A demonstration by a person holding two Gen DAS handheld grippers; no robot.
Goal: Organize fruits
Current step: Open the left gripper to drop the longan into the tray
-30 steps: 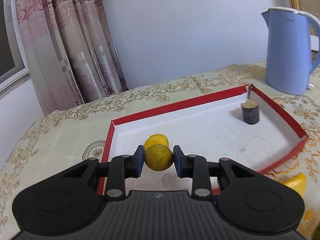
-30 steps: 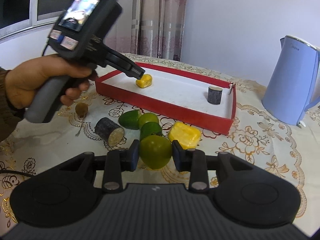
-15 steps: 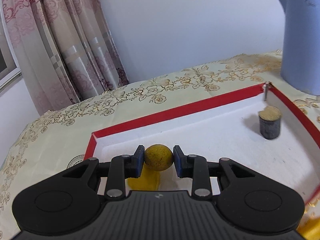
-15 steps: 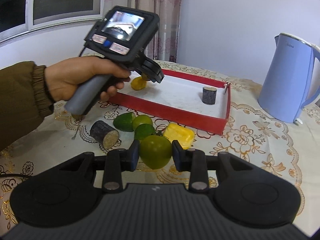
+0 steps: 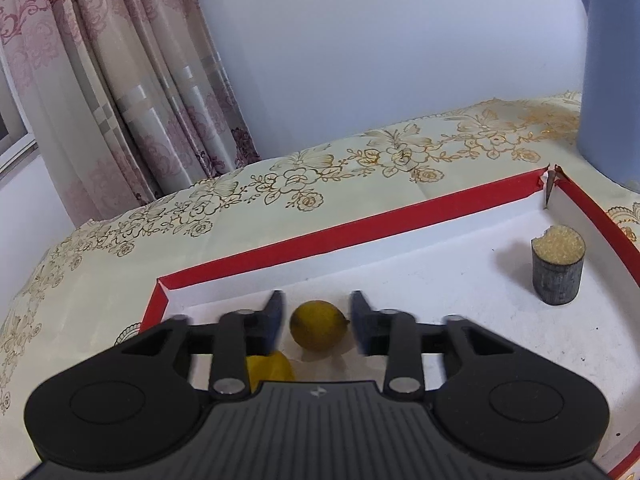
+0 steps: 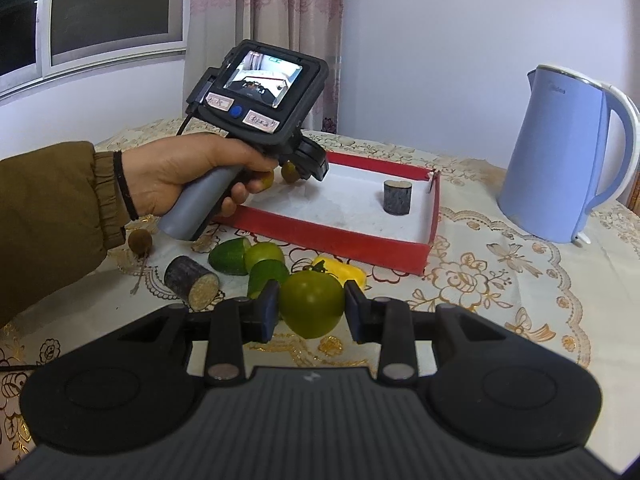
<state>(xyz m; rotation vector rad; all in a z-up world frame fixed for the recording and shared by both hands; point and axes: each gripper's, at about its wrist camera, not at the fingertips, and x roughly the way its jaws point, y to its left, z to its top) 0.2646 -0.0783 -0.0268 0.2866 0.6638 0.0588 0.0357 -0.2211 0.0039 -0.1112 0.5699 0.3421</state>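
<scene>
A small round yellow-brown fruit (image 5: 318, 330) lies on the white floor of the red-walled tray (image 5: 360, 228), near its far left corner. My left gripper (image 5: 317, 305) straddles it with its jaws opening, and a gap shows on each side of the fruit. A yellow fruit piece (image 5: 269, 366) lies partly hidden under the left finger. In the right wrist view a person's hand holds the left gripper (image 6: 305, 168) over the tray (image 6: 348, 240). My right gripper (image 6: 311, 292) is shut on a round green fruit (image 6: 312, 308) above the tablecloth.
A dark sugarcane stub (image 5: 558, 270) stands at the tray's right end. On the cloth before the tray lie another stub (image 6: 192, 282), green pieces (image 6: 230, 256), a yellow piece (image 6: 344, 274) and a small brown fruit (image 6: 140, 241). A blue kettle (image 6: 560, 160) stands right.
The left gripper went deeper into the tray toward its far left corner and sank. Its jaws parted and let go of the yellow-brown fruit. The right gripper kept still with the green fruit.
</scene>
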